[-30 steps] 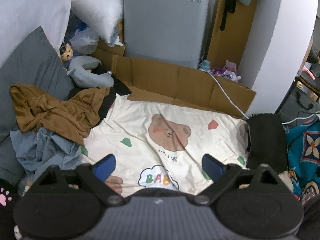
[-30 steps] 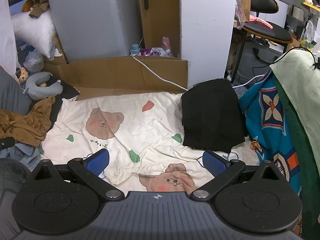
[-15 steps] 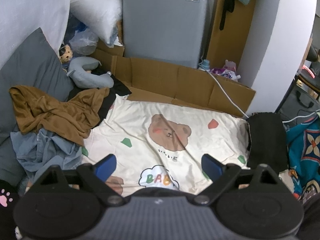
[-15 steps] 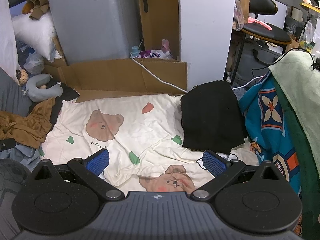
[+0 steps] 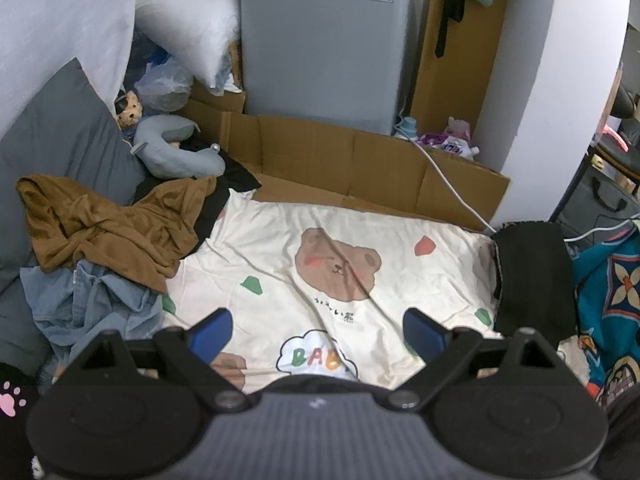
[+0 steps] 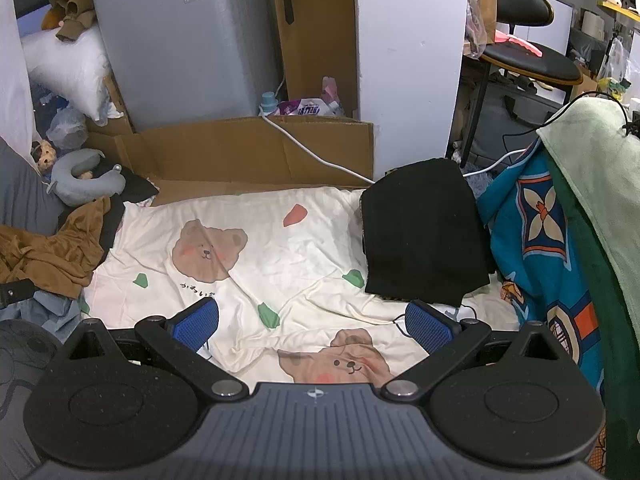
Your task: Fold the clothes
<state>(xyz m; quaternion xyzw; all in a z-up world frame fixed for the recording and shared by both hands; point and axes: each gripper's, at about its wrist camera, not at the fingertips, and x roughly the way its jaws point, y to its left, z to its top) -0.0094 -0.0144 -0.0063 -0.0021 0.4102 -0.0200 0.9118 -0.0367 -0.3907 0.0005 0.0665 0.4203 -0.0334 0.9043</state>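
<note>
A folded black garment (image 6: 420,236) lies on the right side of the cream bear-print sheet (image 6: 256,264); the left wrist view shows that black garment (image 5: 532,276) at the sheet's (image 5: 340,272) right edge. A crumpled brown garment (image 5: 104,228) and a blue denim one (image 5: 88,304) are piled at the left, the brown garment (image 6: 44,252) also showing in the right wrist view. My left gripper (image 5: 318,332) hovers open over the sheet's near part, holding nothing. My right gripper (image 6: 314,326) is open too, just short of the black garment.
A flattened cardboard box (image 5: 360,168) borders the sheet at the back, with a white cable (image 6: 312,152) over it. A grey neck pillow (image 5: 176,148) and grey cushion (image 5: 52,128) sit at the left. A patterned blue blanket (image 6: 536,232) and green towel (image 6: 596,176) hang at the right.
Both views have shifted only slightly; the grippers drifted a little and stay open. The clothes have not moved.
</note>
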